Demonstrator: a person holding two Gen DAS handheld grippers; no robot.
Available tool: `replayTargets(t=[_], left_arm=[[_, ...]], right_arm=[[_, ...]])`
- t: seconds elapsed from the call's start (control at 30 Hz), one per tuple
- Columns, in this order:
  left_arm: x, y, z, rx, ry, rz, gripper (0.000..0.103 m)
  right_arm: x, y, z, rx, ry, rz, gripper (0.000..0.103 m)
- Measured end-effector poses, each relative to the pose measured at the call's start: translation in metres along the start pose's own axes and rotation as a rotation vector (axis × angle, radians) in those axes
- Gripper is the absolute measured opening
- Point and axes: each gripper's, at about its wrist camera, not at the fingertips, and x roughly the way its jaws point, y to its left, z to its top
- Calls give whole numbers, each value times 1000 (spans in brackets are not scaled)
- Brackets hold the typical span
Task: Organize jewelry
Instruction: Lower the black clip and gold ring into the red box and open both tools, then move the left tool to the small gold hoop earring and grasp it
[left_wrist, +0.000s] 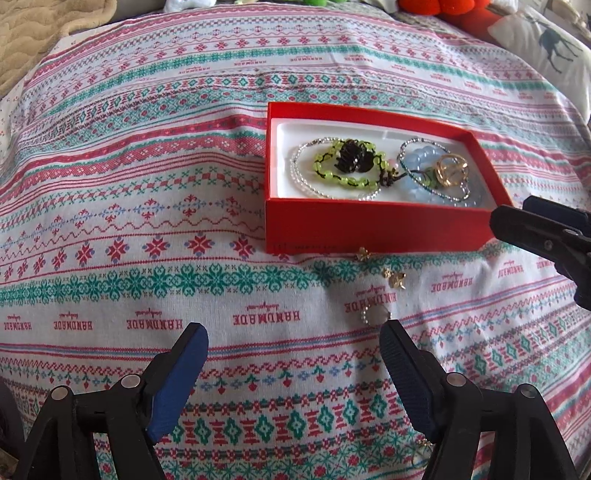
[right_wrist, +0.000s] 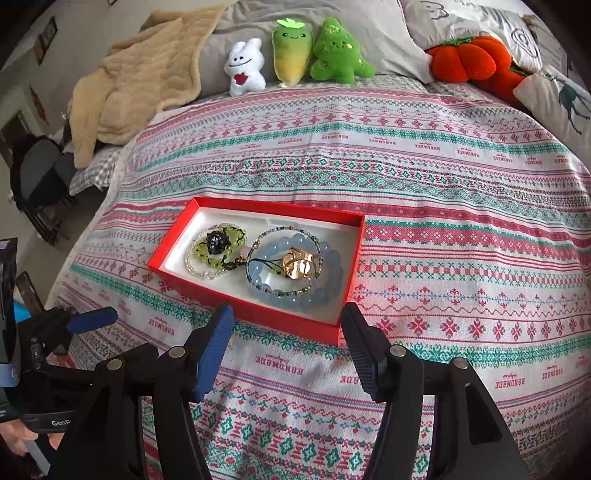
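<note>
Both grippers sit spread wide and hold nothing: my left gripper hovers low over the patterned bedspread, and my right gripper hangs just in front of the red box. From the left wrist I can see that box ahead and a little to the right, lying flat on the cloth with its white lining showing. Inside it, at the left end, lies a green bead bracelet with a black hair claw on top of it; at the right end a blue bead bracelet rings a gold ring. Some small pieces are not in the box (they are tiny, so I name them loosely): gold earrings lie on the cloth just in front of the box's near wall, and a small pearl ring lies close to my left gripper's right fingertip. Along the far edge of the bed stand a white plush bunny, two green plush toys and an orange plush pumpkin, with a beige blanket heaped to the left.
</note>
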Motion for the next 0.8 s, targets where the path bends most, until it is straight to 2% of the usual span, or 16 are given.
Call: replayTargets(t=[0.23, 0.4, 0.57, 0.67, 0.73, 0.8], left_arm=[[3, -4, -26, 29, 63, -16, 80], [0, -4, -42, 29, 82, -10, 80], [-5, -9, -54, 20, 84, -59, 80], [-7, -19, -63, 38, 84, -81, 80], [-7, -27, -68, 64, 86, -90, 78], [-7, -37, -72, 97, 82, -95, 69]], right_arm=[[-11, -5, -28, -19, 60, -36, 65], [-9, -17, -52, 5, 180, -114, 65], [-9, -34, -77, 91, 272, -87, 65], [-13, -38, -87, 103, 289, -96, 65], [-17, -39, -90, 88, 287, -109, 65], [-21, -39, -93, 79, 284, -113, 65]])
